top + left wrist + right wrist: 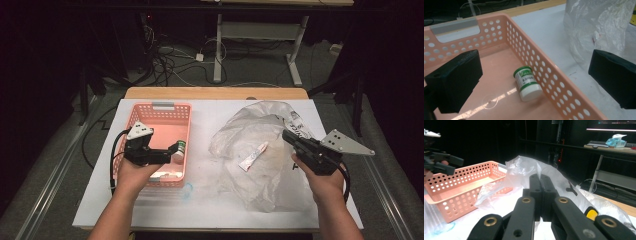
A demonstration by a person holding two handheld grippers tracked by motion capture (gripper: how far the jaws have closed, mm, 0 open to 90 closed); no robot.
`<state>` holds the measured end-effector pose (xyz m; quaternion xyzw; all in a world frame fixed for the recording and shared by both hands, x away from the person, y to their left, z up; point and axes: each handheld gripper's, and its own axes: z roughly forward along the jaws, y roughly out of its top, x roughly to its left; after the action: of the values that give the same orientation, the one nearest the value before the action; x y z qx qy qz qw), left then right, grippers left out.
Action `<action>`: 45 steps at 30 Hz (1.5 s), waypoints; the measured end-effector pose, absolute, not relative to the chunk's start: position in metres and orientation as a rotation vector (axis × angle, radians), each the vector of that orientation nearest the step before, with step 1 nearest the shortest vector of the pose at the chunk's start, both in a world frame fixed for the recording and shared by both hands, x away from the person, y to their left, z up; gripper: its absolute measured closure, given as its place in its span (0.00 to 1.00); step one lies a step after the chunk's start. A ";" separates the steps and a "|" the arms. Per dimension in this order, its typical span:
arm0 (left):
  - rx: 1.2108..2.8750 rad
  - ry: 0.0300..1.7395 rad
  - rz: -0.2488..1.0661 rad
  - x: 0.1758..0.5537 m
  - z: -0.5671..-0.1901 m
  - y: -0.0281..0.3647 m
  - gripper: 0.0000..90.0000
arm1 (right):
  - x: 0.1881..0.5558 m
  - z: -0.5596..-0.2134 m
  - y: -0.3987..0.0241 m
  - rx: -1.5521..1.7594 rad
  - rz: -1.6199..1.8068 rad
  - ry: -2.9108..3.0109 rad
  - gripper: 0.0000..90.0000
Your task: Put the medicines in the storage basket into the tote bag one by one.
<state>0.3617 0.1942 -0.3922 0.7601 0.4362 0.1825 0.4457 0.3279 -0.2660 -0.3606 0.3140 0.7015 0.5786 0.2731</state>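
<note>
At the left of the high view, your left hand-held gripper (176,151) hangs over the pink perforated plastic basket (161,111), jaws wide apart and empty. The small white jar with a green lid (527,83) lies on its side on the basket floor, against the right wall. At right, your right hand-held gripper (288,135) is pinched closed on the crumpled clear plastic bag (250,131) on the white desk (210,202).

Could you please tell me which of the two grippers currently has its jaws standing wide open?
The left gripper, over the pink basket; the right gripper, pinching the plastic bag, is shut.
</note>
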 end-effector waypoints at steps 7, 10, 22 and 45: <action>1.923 1.138 0.422 0.392 -0.395 0.191 0.00 | 0.327 -0.360 -0.268 0.853 1.560 1.881 1.00; 1.953 1.154 0.402 0.402 -0.399 0.189 0.00 | 0.328 -0.360 -0.269 0.855 1.561 1.879 1.00; 2.045 1.263 0.282 0.430 -0.419 0.189 0.00 | 0.328 -0.359 -0.269 0.851 1.562 1.876 1.00; 2.211 1.343 0.061 0.446 -0.444 0.181 0.20 | 0.329 -0.361 -0.268 0.854 1.554 1.882 1.00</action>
<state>0.4461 0.1814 -0.4441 0.8220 0.4991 0.0228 0.2733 0.3287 -0.2681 -0.3607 0.3176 0.6999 0.5780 0.2743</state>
